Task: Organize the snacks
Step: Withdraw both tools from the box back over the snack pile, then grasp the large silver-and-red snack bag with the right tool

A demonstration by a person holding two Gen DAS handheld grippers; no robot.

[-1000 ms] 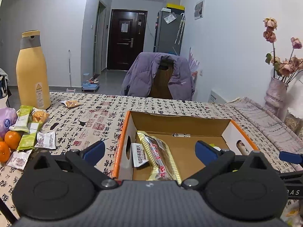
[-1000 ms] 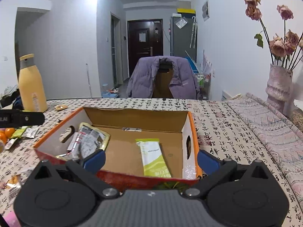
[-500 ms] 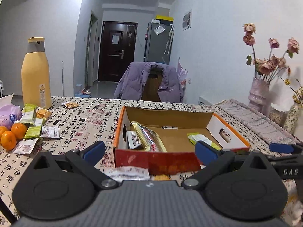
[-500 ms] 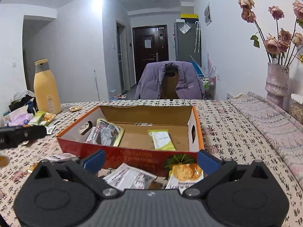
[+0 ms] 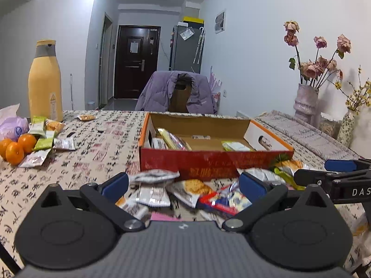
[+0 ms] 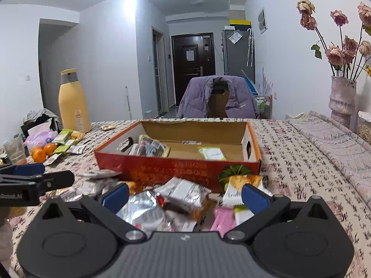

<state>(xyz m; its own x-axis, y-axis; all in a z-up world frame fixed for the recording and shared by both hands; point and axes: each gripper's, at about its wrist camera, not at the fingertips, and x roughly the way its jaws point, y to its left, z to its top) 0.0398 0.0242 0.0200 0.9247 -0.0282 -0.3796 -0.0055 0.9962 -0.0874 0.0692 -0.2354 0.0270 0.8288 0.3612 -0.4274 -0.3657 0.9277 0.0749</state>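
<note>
While poised over the snack packets [image 5: 185,190] heaped on the bench [image 5: 92,159], left tool [image 5: 183,184] and right tool [image 6: 184,195] both spread wide, gripping nothing. Just beyond the fingertips, cardboard box [image 6: 176,169] holding a green packet [image 6: 212,153] and wrapped bars [image 5: 172,140]. Far left: oranges [image 5: 15,148], yellow bottle [image 5: 45,88].
</note>
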